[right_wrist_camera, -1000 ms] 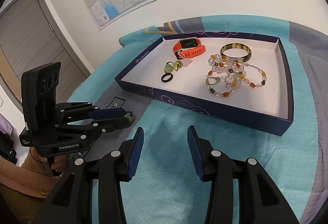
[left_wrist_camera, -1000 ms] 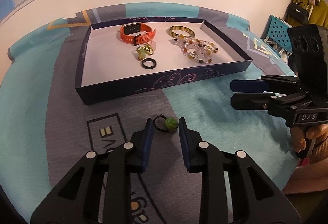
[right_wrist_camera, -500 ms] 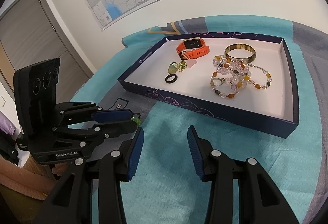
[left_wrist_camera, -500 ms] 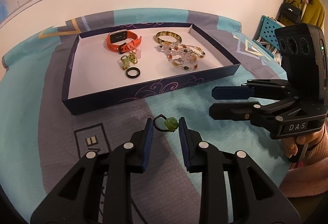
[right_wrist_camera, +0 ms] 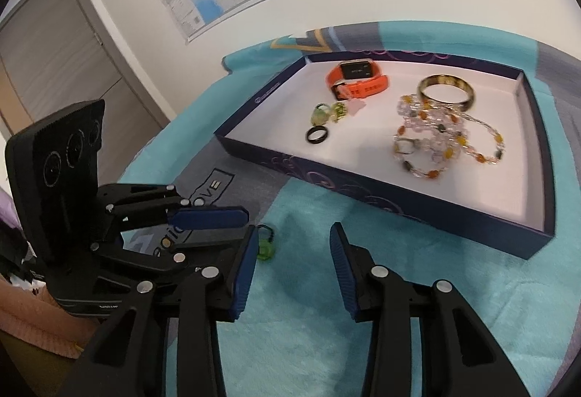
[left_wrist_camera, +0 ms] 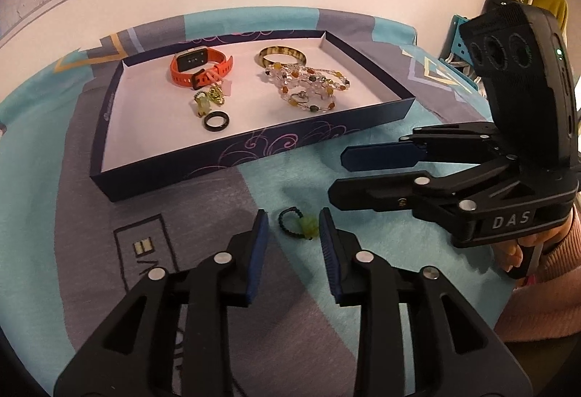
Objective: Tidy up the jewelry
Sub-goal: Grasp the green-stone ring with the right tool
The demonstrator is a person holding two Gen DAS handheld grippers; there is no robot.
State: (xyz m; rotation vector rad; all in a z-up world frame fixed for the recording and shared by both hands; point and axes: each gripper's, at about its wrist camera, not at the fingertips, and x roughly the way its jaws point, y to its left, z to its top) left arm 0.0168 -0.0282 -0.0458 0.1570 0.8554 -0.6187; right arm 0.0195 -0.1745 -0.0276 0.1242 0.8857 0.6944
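Left wrist view: green bead charm (left_wrist_camera: 308,228) on black cord loop lies between opening left tongs (left_wrist_camera: 293,228).

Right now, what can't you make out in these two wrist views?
- Green charm, right wrist view: partly behind that tongs' own pad.
- Beaded necklace, right wrist view: motion-blurred, so strands can't be separated.
- Small green pieces by the orange watch, left wrist view: too small to identify.
- Hand, left wrist view: mostly hidden by the handle.
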